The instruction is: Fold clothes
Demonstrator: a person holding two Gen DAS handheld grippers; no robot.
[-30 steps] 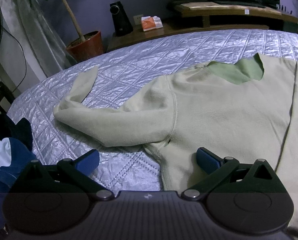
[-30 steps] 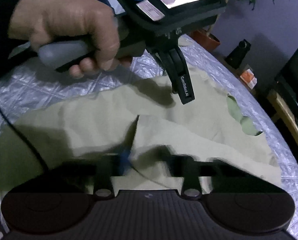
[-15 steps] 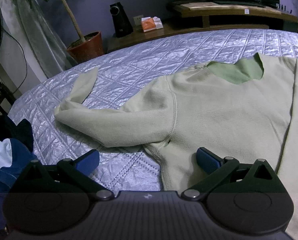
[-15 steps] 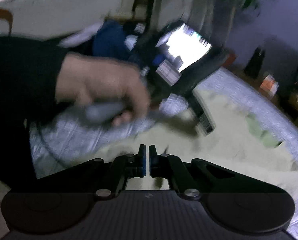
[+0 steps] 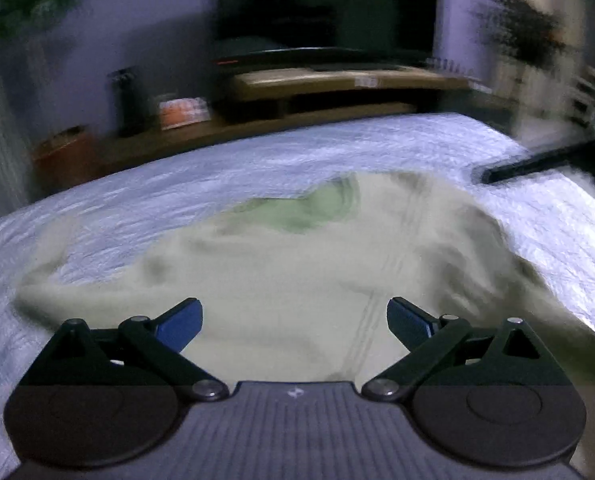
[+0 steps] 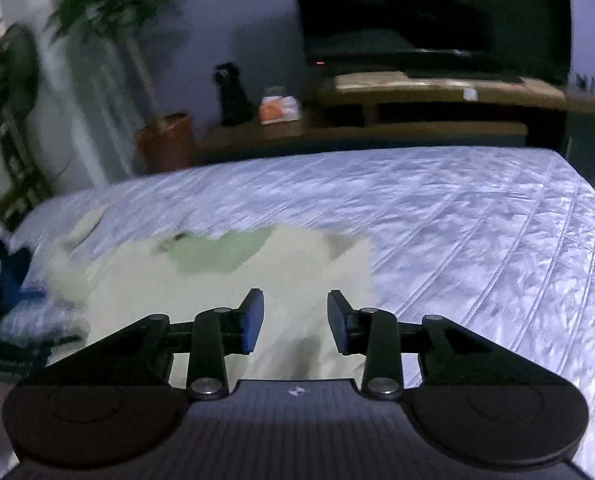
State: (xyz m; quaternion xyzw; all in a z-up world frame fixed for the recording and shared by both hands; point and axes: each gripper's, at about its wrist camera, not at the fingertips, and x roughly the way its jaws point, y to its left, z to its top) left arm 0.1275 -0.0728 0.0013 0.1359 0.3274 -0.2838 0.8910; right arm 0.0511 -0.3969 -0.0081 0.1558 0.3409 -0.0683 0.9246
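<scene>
A: Status check. Where is the sweater (image 5: 281,280)?

B: Flat on the quilt (image 6: 477,220), collar (image 6: 221,254) toward the TV stand (image 6: 437,104). In my right view its right edge runs straight, so I judge that side is already folded in. The sleeve (image 5: 53,280) on the other side lies spread out on the quilt.

A: Grippers?

B: My left gripper (image 5: 295,322) has its jaws wide apart over the sweater's body, nothing between the pads. My right gripper (image 6: 295,326) is opening, jaws partly apart above the sweater's near right part, no cloth pinched. Both views are blurred.

A: Progress?

B: Early to middle, by my reading. One side is in. Left to do: fold the spread sleeve and its side inward, then double the body up toward the collar. A dark pile (image 6: 5,280) sits beyond the sweater's sleeve side; I cannot tell what it is.
</scene>
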